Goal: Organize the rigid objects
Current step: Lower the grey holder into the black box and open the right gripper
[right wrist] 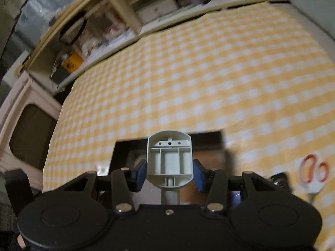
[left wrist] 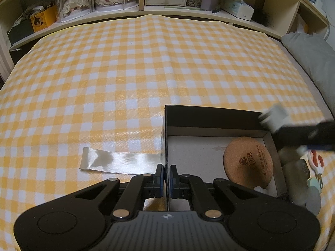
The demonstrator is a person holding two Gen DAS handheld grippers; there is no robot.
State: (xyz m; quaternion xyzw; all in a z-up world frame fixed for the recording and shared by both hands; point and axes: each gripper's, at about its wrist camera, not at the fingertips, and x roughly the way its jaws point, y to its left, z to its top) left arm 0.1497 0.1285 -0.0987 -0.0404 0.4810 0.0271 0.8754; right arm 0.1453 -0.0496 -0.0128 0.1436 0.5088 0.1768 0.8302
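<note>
Left gripper (left wrist: 166,175) is pinched tight on the near left wall of the black box (left wrist: 211,117), right gripper (right wrist: 169,172) clamps a grey plastic part (right wrist: 169,156) above that box, the cork coaster (left wrist: 248,163) lies inside, and red-handled scissors (right wrist: 314,173) rest on the checked cloth (left wrist: 125,73) beyond.

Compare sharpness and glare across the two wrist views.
Left wrist view: sharp overall; glare streaks on the checked cloth and ribbon; only the right tool smears. Right wrist view: background motion-blurred, scissors smeared; the grey plastic piece stays crisp.
</note>
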